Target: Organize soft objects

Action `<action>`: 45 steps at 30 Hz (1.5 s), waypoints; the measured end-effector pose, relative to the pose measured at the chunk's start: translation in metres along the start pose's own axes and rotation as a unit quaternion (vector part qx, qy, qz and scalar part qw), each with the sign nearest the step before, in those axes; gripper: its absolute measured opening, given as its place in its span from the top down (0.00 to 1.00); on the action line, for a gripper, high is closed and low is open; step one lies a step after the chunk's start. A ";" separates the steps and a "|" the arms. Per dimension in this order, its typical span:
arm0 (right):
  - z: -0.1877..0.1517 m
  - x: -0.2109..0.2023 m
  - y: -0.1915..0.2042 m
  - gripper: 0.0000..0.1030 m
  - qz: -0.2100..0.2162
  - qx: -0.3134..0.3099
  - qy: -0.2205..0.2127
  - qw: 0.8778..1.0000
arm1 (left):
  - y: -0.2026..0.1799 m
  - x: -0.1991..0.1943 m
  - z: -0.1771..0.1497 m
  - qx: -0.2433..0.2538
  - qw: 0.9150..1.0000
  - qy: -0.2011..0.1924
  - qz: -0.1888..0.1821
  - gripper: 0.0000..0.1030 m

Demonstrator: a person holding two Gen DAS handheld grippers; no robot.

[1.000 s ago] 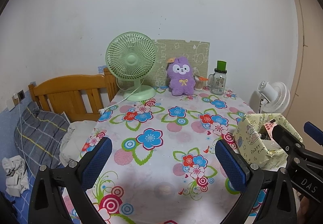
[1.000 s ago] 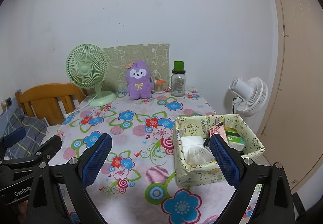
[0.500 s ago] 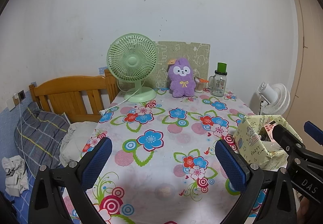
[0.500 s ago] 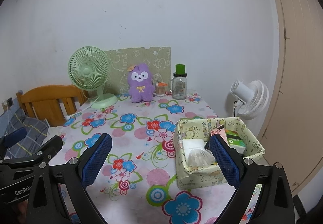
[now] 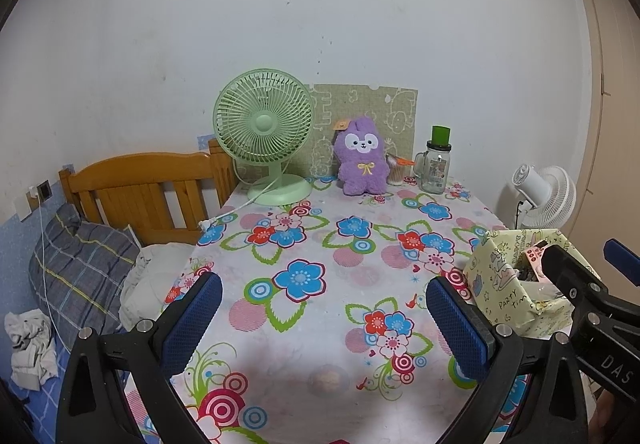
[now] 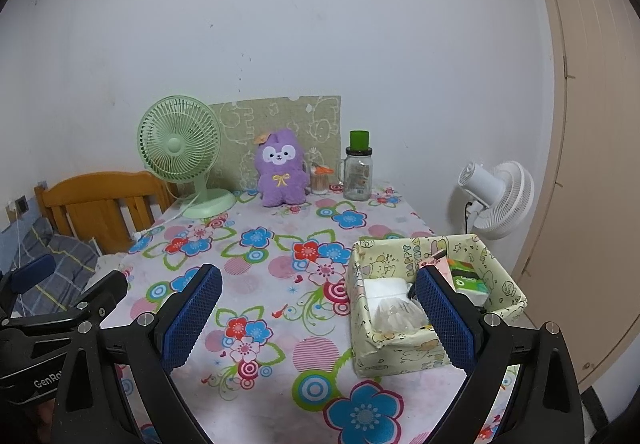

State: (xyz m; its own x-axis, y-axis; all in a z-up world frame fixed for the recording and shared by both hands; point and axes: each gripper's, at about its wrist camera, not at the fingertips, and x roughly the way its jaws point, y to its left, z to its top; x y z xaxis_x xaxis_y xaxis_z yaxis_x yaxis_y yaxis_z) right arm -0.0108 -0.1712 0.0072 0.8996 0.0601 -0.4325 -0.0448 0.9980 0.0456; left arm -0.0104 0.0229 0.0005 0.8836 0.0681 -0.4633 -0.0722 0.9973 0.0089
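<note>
A purple plush toy [image 5: 362, 160] sits upright at the far edge of the flowered table [image 5: 340, 276], between the green fan and the glass jar; it also shows in the right wrist view [image 6: 281, 174]. A yellow patterned box [image 6: 434, 298] at the table's right edge holds tissue packs [image 6: 386, 290] and small packets; it shows in the left wrist view [image 5: 516, 280] too. My left gripper [image 5: 320, 320] is open and empty over the near table. My right gripper [image 6: 318, 318] is open and empty, its right finger in front of the box.
A green desk fan [image 5: 266, 148] with a cord stands far left on the table. A glass jar with a green lid [image 5: 436, 164] and a small cup [image 5: 396, 172] stand far right. A wooden bed with pillows [image 5: 80, 264] lies left. A white fan [image 6: 496, 196] and door are right.
Both grippers have drawn back and risen slightly, so the table and box look a little lower and farther. Both stay open and empty.
</note>
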 end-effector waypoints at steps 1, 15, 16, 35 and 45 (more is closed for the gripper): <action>0.000 0.000 0.000 0.04 0.000 0.000 0.000 1.000 | 0.000 0.000 0.000 0.000 1.000 0.000 0.000 0.00; 0.001 0.000 -0.001 0.04 0.002 0.003 -0.003 1.000 | -0.003 -0.001 0.002 0.002 1.000 -0.005 0.000 0.00; 0.001 0.000 -0.001 0.04 0.002 0.003 -0.003 1.000 | -0.003 -0.001 0.003 0.002 1.000 -0.004 0.001 0.00; 0.002 0.001 -0.002 0.04 0.000 0.005 -0.002 1.000 | -0.007 -0.001 0.003 0.003 1.000 -0.010 0.001 0.00; 0.002 0.001 -0.001 0.04 -0.001 0.006 -0.003 1.000 | -0.007 -0.001 0.003 0.004 1.000 -0.010 0.001 0.00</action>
State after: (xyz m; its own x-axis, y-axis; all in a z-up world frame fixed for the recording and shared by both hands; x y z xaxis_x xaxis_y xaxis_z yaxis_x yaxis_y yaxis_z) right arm -0.0091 -0.1720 0.0081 0.9024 0.0583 -0.4269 -0.0385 0.9977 0.0550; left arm -0.0090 0.0164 0.0033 0.8929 0.0706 -0.4447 -0.0706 0.9974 0.0165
